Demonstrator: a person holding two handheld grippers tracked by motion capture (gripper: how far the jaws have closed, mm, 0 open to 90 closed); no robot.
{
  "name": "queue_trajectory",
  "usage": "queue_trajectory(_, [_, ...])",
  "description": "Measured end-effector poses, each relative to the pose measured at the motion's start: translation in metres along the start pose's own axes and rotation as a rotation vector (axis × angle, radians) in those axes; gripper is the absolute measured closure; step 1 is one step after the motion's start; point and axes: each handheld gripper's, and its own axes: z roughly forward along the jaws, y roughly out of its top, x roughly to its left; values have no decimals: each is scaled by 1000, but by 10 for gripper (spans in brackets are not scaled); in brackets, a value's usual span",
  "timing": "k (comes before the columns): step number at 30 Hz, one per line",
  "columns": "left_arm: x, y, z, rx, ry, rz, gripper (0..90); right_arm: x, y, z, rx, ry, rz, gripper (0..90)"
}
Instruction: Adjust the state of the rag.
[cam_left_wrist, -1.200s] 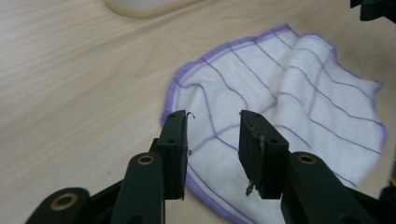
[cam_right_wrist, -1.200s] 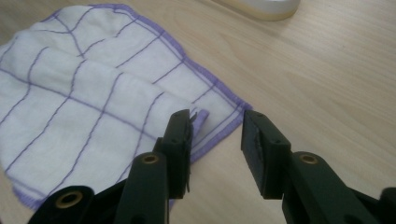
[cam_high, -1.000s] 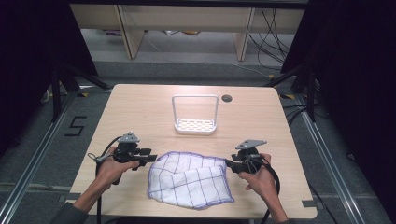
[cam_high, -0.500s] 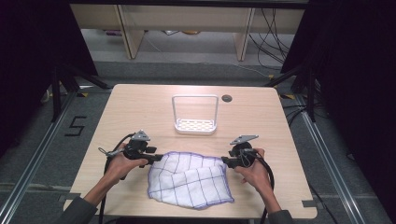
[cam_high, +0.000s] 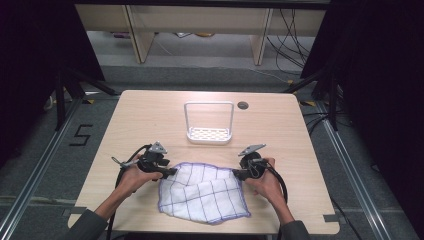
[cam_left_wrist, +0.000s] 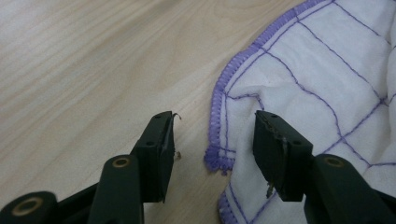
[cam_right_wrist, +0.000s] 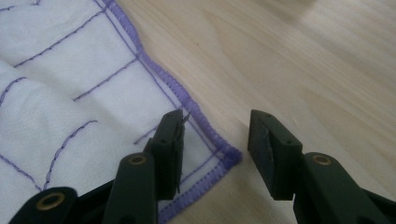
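The white cloth with purple grid lines and purple hem lay rumpled at the near middle of the worktop, with no label or lettering legible on it. The left claw had just been opening, its jaws apart around the cloth's far left corner, gripping nothing. The right claw stood apart around the far right corner; a "5" was marked on the floor.

light: even, bright tabletop – dark surround | tongs views: soft blur
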Motion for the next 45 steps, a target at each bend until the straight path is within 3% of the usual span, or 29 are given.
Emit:
queue_trajectory(10, [9, 0, -4, -26, -40, -59, 524, 1, -1, 2, 5, 2, 12, 581])
queue_trajectory(15, [11, 0, -2, -33, -12, -67, 547, 1, 0, 1, 8, 8, 14, 579])
queue_trajectory(24, [2, 1, 5, 6, -4, 1, 564, 2, 0, 1, 8, 3, 8, 580])
queue_trajectory(29, [-2, 1, 7, -4, -28, 33, 664, 3, -1, 1, 7, 9, 5, 630])
queue_trajectory(31, [-3, 1, 8, -8, -44, 40, 750, 3, -1, 1, 7, 16, -4, 690])
queue_trajectory(32, [-2, 3, 6, 28, -55, 74, 784, 2, -1, 1, 2, 28, -19, 724])
queue_trajectory(34, [-3, 2, 8, 10, -76, 41, 854, 2, -1, 1, 12, 50, 11, 801])
queue_trajectory(36, [0, 2, 8, 7, -84, 36, 867, 0, -1, 2, -4, 78, 44, 856])
queue_trajectory(40, [1, 4, 3, -14, -57, 43, 880, -2, 0, 1, -5, 63, 12, 883])
queue_trajectory(42, [3, 6, -2, -20, -48, 52, 883, 0, 2, -4, -21, 70, 33, 884])
queue_trajectory(45, [6, 12, -12, -58, -36, 51, 884, -1, 11, -18, -49, 51, 17, 885])
